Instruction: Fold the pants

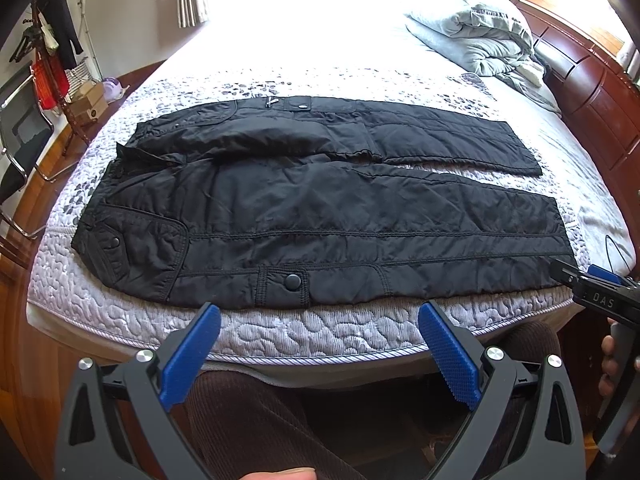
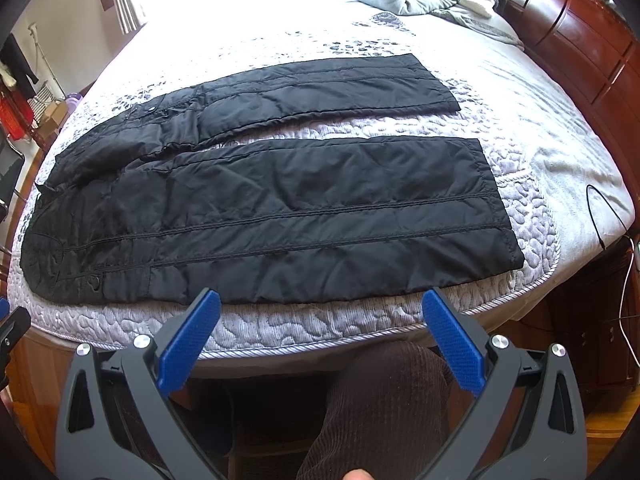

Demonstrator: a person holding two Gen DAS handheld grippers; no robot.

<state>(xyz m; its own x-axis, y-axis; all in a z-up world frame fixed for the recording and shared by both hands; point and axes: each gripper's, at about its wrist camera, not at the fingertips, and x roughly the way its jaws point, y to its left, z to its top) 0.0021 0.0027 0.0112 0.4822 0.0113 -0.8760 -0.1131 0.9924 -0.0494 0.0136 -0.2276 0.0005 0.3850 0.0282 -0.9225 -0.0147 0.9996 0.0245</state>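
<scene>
Lying flat across the bed (image 1: 280,332), the black pants (image 1: 320,216) are spread out full length, waistband toward the left and both hems toward the right, the two legs parted by a strip of quilted mattress cover. Starting at the left, the waistband end (image 1: 116,208) looks the thickest part: pockets, snaps and doubled seams stack there, so it will probably feel bulky and resist a sharp crease. Further along, the near leg (image 2: 320,220) shows a puffy, lightly padded shell with a faint sheen, which suggests a soft, light cloth that is likely slippery; a shallow pinch could slide off, so a deep bite over a stitched seam seems wiser. At the right, the near hem (image 2: 500,208) offers a firm, doubled edge, a good place to take hold.

The left gripper (image 1: 320,344) hovers just short of the bed's near edge, its blue fingers (image 1: 192,356) spread wide and holding nothing. The right gripper (image 2: 320,340) does likewise, fingers apart and empty, nearer the hem end. A grey duvet (image 1: 472,36) is bunched at the far right, well apart from the pants.
</scene>
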